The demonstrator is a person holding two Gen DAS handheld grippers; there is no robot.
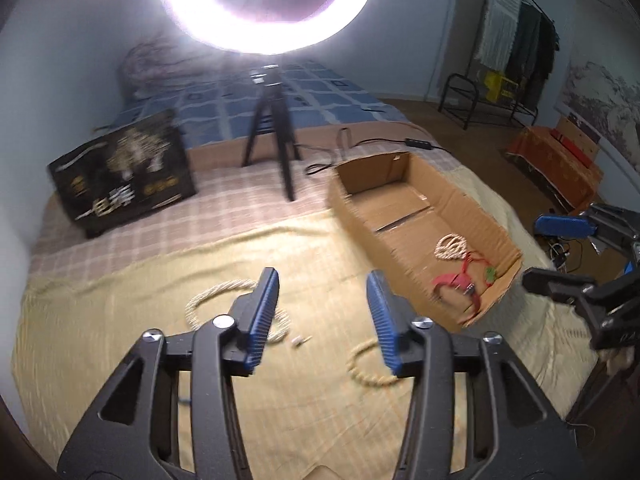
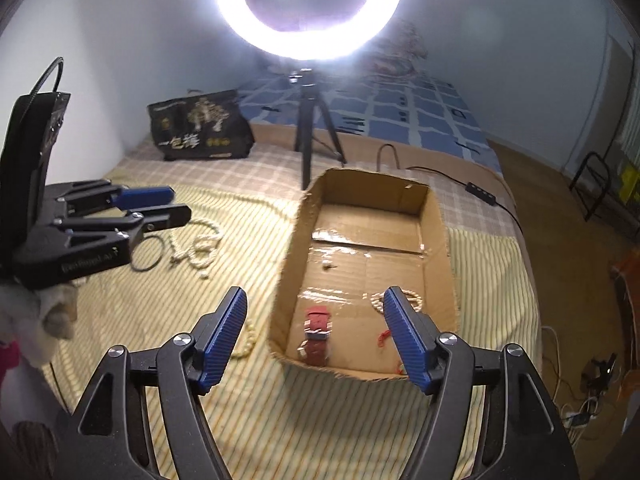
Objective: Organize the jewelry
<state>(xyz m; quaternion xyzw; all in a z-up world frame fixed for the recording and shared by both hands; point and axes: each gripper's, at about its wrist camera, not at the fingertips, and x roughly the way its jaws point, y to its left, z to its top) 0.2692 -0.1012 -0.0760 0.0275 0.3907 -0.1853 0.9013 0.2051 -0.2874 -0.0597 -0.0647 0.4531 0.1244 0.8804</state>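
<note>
Beaded cream necklaces (image 1: 236, 304), loose on the yellow bedspread (image 1: 120, 344) left of our open cardboard box (image 2: 436, 216), await collection; left gripper (image 1: 324, 316) and right gripper (image 2: 316, 336) gape empty, ready.

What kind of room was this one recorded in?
Most likely a bedroom: work happens on a bed under a ring light, with a clothes rack by the wall.
</note>
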